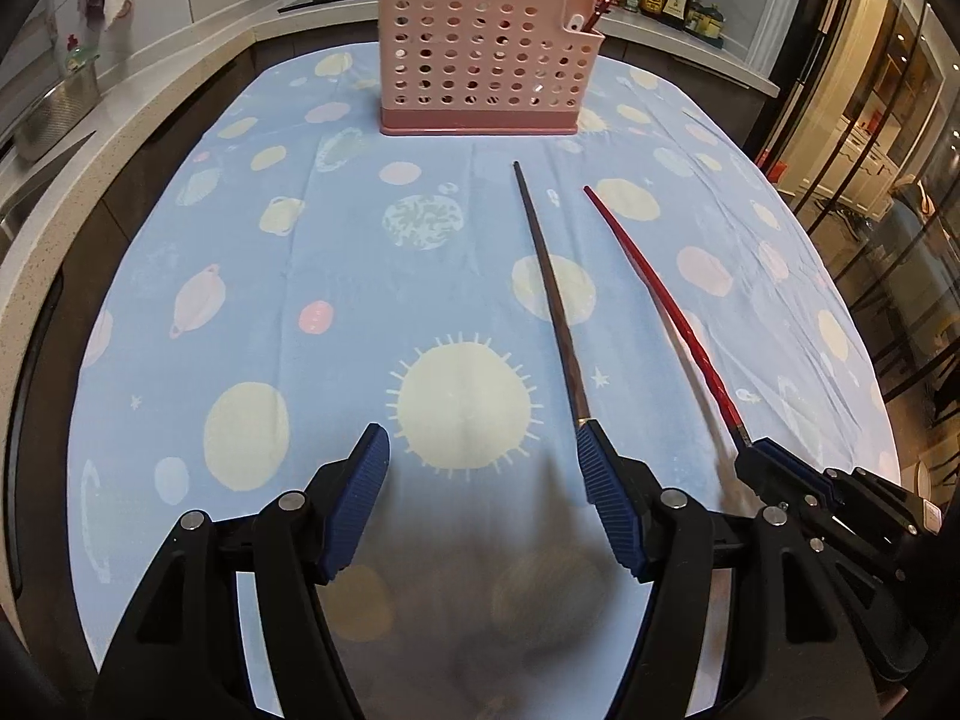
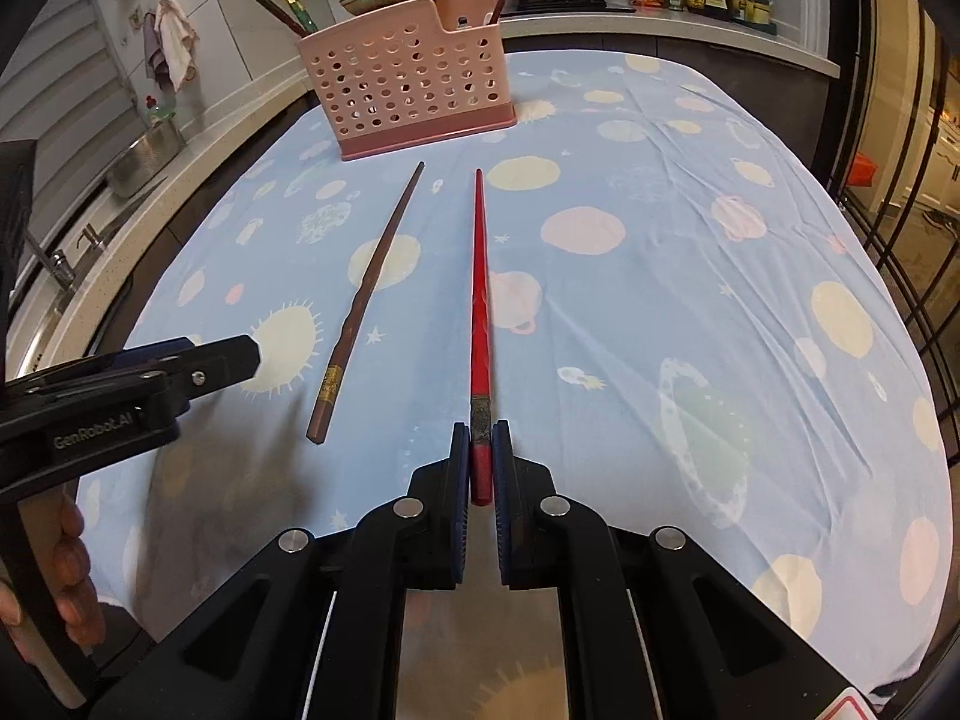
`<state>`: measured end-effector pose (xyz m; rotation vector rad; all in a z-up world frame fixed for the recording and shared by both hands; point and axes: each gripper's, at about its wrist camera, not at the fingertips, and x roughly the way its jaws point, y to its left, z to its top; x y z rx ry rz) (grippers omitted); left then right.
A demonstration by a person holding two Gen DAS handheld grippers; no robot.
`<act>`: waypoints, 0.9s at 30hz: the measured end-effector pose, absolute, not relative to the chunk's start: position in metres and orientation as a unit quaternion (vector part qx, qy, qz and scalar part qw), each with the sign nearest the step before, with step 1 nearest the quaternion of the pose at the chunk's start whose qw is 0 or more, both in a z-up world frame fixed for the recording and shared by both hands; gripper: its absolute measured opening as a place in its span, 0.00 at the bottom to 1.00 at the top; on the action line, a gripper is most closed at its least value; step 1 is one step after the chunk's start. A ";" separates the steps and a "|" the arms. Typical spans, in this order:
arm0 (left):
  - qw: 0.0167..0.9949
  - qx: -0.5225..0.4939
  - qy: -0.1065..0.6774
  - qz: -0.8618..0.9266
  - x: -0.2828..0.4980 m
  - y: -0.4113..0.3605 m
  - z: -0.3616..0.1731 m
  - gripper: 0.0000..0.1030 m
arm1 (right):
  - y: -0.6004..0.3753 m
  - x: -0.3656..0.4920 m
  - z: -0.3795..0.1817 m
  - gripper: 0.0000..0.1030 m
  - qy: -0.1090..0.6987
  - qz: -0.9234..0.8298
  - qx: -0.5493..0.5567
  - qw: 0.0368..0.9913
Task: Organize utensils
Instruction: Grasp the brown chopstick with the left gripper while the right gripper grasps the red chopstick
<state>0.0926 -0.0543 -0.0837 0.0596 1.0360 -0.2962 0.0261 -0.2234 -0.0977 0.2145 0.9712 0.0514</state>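
— Red lacquered chopstick (image 2: 479,300) sat pinched by its butt in the right gripper (image 2: 480,456); the left gripper (image 1: 483,468) hung spread beside the brown wooden chopstick (image 1: 549,294).

— So little was done?

— Both remained outside the pink perforated plastic holder (image 1: 486,54).

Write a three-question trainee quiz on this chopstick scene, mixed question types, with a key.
1. True or false: the right tool is shut on the red chopstick.
2. Which tool is open? A) left B) right
3. Fill in: the brown chopstick lies on the ____.

Key:
1. True.
2. A: the left tool stands open, holding nothing.
3. Tablecloth, in front of the pink holder.
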 end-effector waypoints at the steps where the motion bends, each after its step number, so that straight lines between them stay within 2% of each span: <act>1: 0.857 0.030 0.494 -0.145 0.093 -0.059 -0.085 0.60 | -0.225 0.024 -0.097 0.07 0.464 0.024 0.105 0.879; 8: 0.848 0.045 0.503 -0.159 0.096 -0.081 -0.099 0.60 | -0.229 0.019 -0.095 0.07 0.462 0.028 0.109 0.880; 12: 0.841 0.050 0.515 -0.158 0.099 -0.084 -0.111 0.49 | -0.231 0.018 -0.096 0.07 0.463 0.030 0.111 0.879; 16: 0.844 0.059 0.509 -0.156 0.097 -0.085 -0.113 0.46 | -0.231 0.019 -0.097 0.07 0.464 0.031 0.113 0.878; 22: 0.843 0.061 0.507 -0.167 0.096 -0.085 -0.112 0.11 | -0.230 0.018 -0.097 0.07 0.464 0.032 0.113 0.878; 27: 0.842 0.048 0.508 -0.171 0.092 -0.077 -0.105 0.07 | -0.224 0.014 -0.088 0.07 0.455 0.038 0.109 0.883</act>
